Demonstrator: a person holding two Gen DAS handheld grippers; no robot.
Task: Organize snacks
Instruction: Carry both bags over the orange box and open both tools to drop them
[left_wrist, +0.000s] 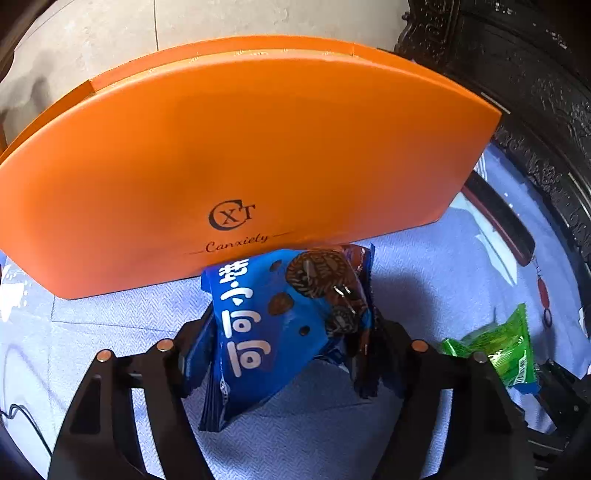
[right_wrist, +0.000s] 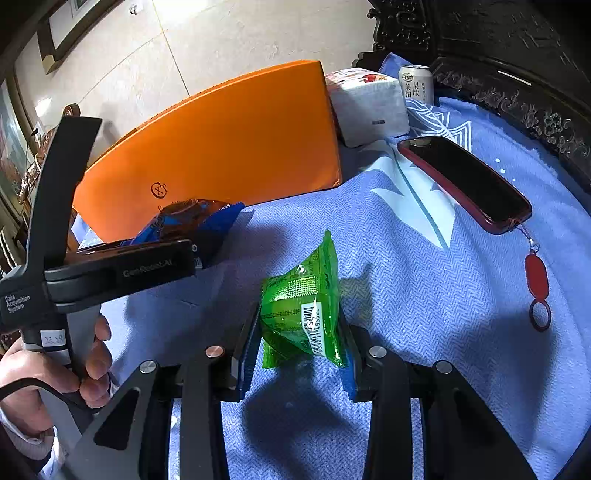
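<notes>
Pick-up stage is judged to be in hand: two snack packets are gripped, neither yet put away. The blue cookie packet (left_wrist: 280, 325) is held between the jaws of the left gripper (left_wrist: 291, 354), which stand fairly wide w/ the packet pinched by its sides; its top edge is touching or just short of the front wall of the orange box (left_wrist: 258, 147). The green snack packet (right_wrist: 303, 310) is clamped in the right gripper (right_wrist: 299, 354), jaws nearly closed, packet lifted just clear of the blue cloth (right_wrist: 424, 295) on the counter.

Next move, as judged: both packets need lifting over the box's front wall & releasing inside; the interior isn't visible, so free room can't be told.

Pose: both grippers are pitched down toward the cloth. In the right wrist view the left gripper is seen side-on, its handle wrapped by a hand (right_wrist: 48, 373). A phone (right_wrist: 465, 181) lies well apart.
</notes>
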